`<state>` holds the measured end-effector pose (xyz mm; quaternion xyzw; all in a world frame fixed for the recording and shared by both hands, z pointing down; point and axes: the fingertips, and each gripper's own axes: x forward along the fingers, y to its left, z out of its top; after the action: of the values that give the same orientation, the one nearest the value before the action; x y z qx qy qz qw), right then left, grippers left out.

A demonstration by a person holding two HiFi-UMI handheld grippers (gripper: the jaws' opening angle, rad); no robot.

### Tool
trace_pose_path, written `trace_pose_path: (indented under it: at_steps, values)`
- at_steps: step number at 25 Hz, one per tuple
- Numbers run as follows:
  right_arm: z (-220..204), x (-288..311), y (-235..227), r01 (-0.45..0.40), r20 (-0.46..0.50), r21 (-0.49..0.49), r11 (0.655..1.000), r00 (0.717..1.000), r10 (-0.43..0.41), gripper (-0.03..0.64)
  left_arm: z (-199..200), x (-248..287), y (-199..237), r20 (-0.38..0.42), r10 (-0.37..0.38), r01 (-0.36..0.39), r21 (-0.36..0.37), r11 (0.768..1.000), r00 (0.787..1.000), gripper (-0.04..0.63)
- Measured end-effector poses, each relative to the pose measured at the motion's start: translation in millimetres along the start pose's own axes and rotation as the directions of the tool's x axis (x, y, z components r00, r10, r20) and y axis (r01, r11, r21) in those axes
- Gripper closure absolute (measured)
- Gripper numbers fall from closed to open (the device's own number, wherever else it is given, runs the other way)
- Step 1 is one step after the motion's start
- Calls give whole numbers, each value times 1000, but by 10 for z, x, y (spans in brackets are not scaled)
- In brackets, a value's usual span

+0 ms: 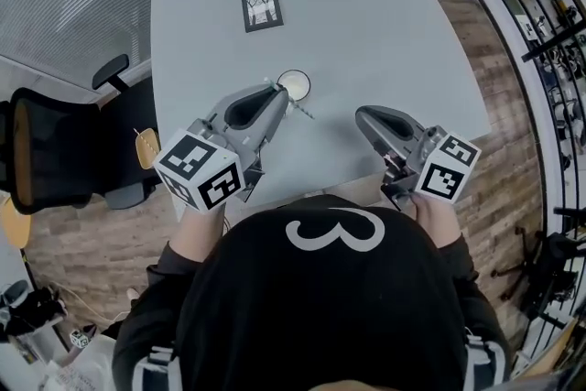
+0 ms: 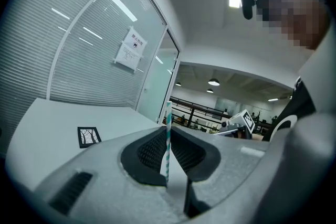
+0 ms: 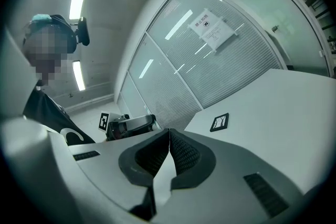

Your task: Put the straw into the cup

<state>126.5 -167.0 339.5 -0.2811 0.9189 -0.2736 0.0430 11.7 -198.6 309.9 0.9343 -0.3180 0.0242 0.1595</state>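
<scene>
A teal-and-white striped straw stands upright between the pads of my left gripper, which is shut on it. In the head view the left gripper points at a small white cup near the table's front edge. Its tip is right beside the cup's near rim, and a short piece of straw pokes out at its right. My right gripper hovers to the right of the cup. Its jaws are shut with nothing between them.
A grey table holds a black-framed marker card beyond the cup. A black office chair stands left of the table and a shelving rack at the right. Blinds and glass walls lie behind.
</scene>
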Motion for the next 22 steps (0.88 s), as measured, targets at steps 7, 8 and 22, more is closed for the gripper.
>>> trace_pose_path:
  at_steps: [7, 8, 22]
  values:
    - [57, 140, -187, -31, -31, 6, 1000, 999, 31, 603, 7, 151, 272, 4, 65, -65, 35, 997, 998, 560]
    - [65, 166, -216, -33, -36, 6, 999, 999, 33, 603, 5, 177, 318, 3, 72, -73, 41, 997, 997, 560]
    - [21, 417, -572, -30, -100, 37, 999, 994, 33, 603, -334, 454, 965, -38, 165, -167, -42, 985, 986, 560]
